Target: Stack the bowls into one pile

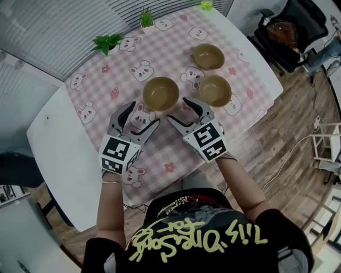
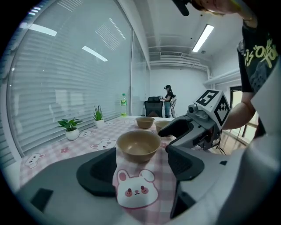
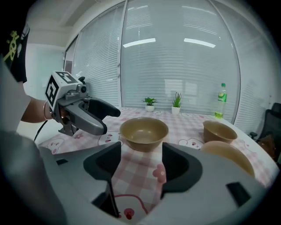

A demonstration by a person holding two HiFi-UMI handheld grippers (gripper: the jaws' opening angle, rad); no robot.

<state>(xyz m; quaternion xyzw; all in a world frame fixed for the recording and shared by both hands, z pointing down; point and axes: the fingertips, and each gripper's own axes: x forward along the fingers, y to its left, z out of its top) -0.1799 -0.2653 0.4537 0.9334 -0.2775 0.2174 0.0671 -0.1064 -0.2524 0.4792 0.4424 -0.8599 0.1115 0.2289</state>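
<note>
Three tan bowls stand apart on the pink checked cloth (image 1: 176,149). The nearest bowl (image 1: 160,93) (image 2: 138,146) (image 3: 144,133) sits just beyond both grippers. A second bowl (image 1: 215,89) (image 3: 230,156) is to its right, and a third bowl (image 1: 208,56) (image 2: 145,121) (image 3: 218,131) is farther back. My left gripper (image 1: 143,114) (image 2: 140,169) points at the nearest bowl from the left, open with only cloth between its jaws. My right gripper (image 1: 178,109) (image 3: 140,165) faces the same bowl from the right, open and holding nothing. Neither touches a bowl.
Two small potted plants (image 1: 107,42) (image 1: 146,18) and a green bottle (image 1: 206,5) stand along the table's far edge. The bare white tabletop (image 1: 58,144) shows left of the cloth. A black chair (image 1: 290,32) is on the wooden floor at the right.
</note>
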